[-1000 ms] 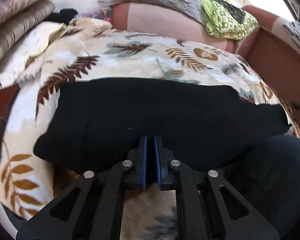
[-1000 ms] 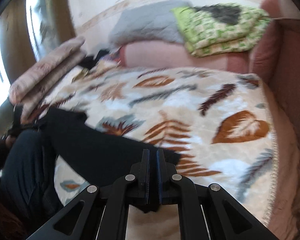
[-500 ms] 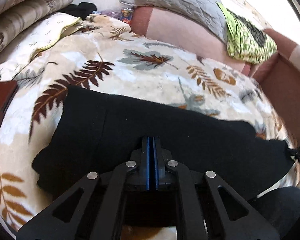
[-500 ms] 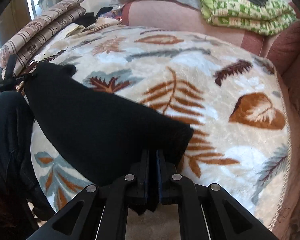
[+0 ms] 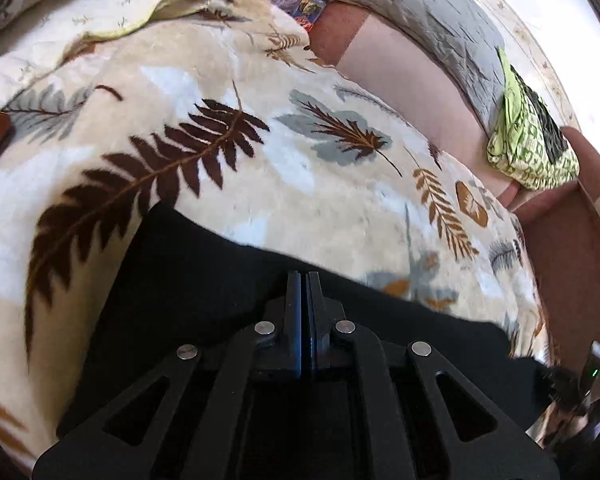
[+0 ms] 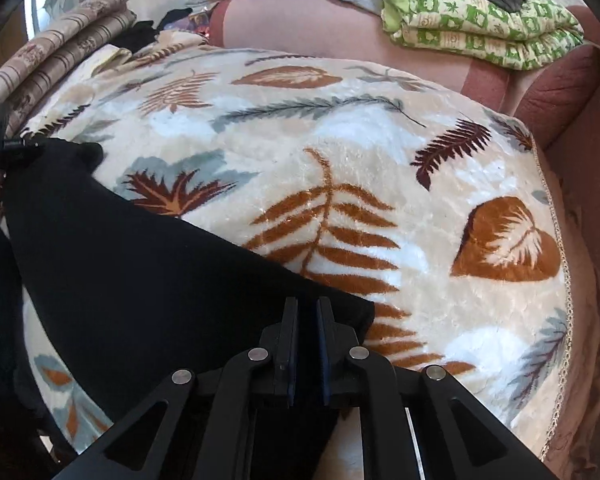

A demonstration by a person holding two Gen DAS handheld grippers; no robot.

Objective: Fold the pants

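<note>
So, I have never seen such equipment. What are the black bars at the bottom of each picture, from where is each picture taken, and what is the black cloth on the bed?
There is no robot here. A person holds one hand tool in each hand, and each tool has two fingers that pinch like tongs. A wide-angle camera sits on each tool and looks forward along the fingers, so the black bars are the tool itself. One picture comes from the left tool, the other from the right tool. The black cloth is a pair of pants, lying across a leaf-patterned blanket. Each tool pinches the pants at one end; the left one is pressed fully shut on the cloth, the right shows a narrow gap. Behind lie a gray quilt and a green patterned cloth.
</note>
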